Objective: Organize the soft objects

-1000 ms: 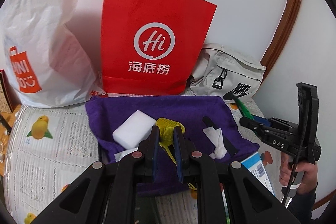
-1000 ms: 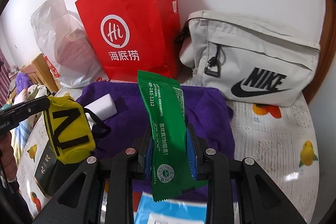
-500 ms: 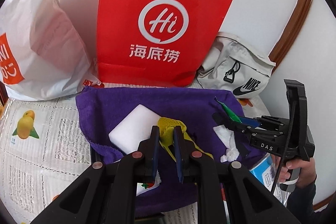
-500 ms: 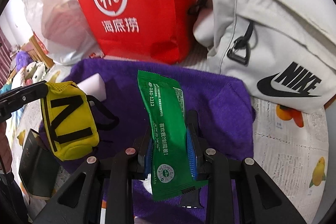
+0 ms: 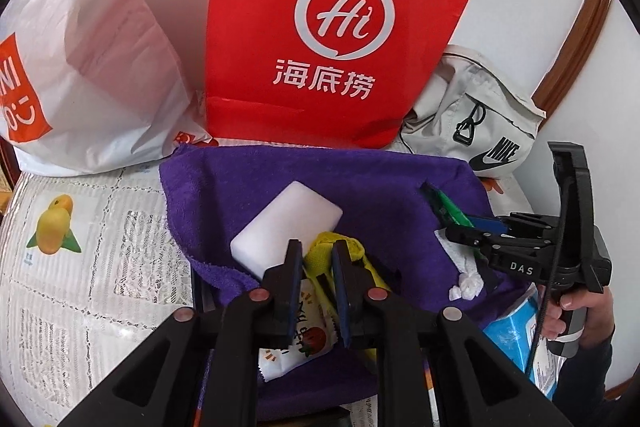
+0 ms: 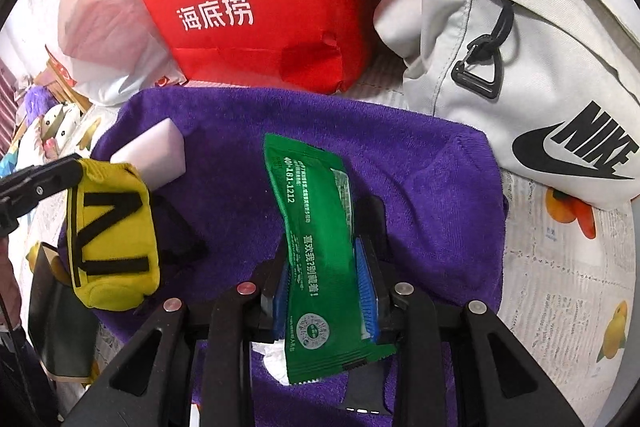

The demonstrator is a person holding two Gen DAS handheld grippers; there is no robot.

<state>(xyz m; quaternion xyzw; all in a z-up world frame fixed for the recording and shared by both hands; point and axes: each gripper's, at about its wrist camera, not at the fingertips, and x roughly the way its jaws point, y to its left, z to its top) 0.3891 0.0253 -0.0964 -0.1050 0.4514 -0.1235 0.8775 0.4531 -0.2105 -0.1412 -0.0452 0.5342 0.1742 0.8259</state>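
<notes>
Now the left gripper (image 5: 313, 259) clamps a yellow pouch (image 6: 110, 243) beside the white sponge (image 5: 286, 227), while the right gripper (image 6: 326, 267) clasps a green packet (image 6: 320, 251) above the purple towel (image 6: 420, 187).

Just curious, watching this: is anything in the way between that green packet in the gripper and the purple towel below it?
Nothing visible blocks it. The right gripper is shut on the green packet, held over a bare stretch of the purple towel. The white sponge and the yellow pouch are off to the left.
</notes>
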